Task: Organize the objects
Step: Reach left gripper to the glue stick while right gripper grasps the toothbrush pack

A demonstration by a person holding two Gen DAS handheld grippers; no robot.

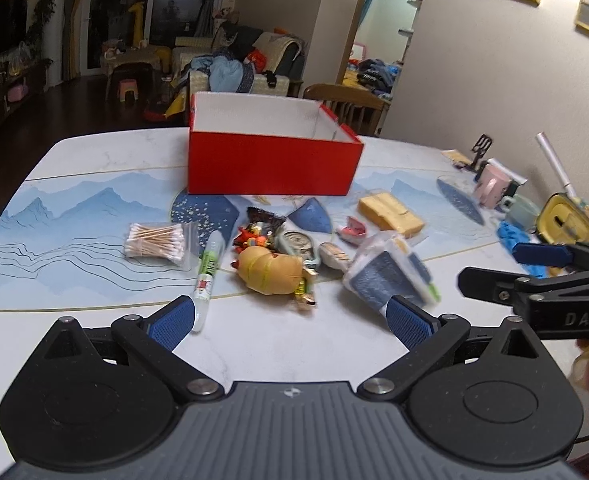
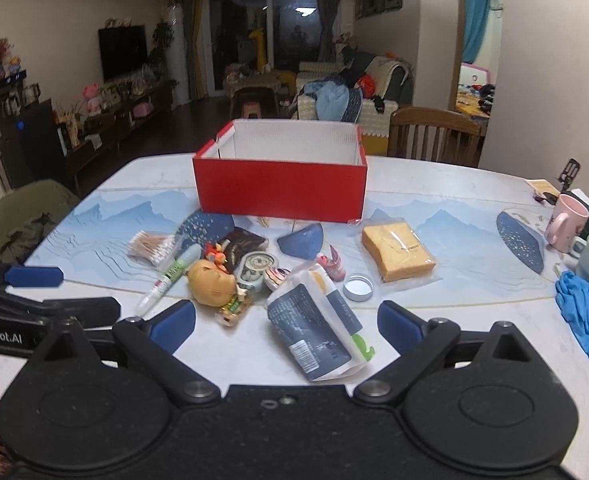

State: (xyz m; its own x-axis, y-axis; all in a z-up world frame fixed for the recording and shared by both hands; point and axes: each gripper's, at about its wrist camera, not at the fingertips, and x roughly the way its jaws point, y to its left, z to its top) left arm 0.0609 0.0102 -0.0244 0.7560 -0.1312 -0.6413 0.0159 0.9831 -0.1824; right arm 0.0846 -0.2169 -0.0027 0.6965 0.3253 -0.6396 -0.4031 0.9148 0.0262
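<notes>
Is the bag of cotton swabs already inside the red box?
No, the bag of cotton swabs lies on the table mat, in front of the red box.

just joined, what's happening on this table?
A person holds both grippers over a cluttered table. The left gripper and right gripper have jaws open and hold nothing. The red box looks empty as far as visible; the cotton swabs, sponge and blue wipes pack lie loose in front of it.

Red box (image 2: 280, 188) — clutter (image 2: 230, 272) in front
</notes>
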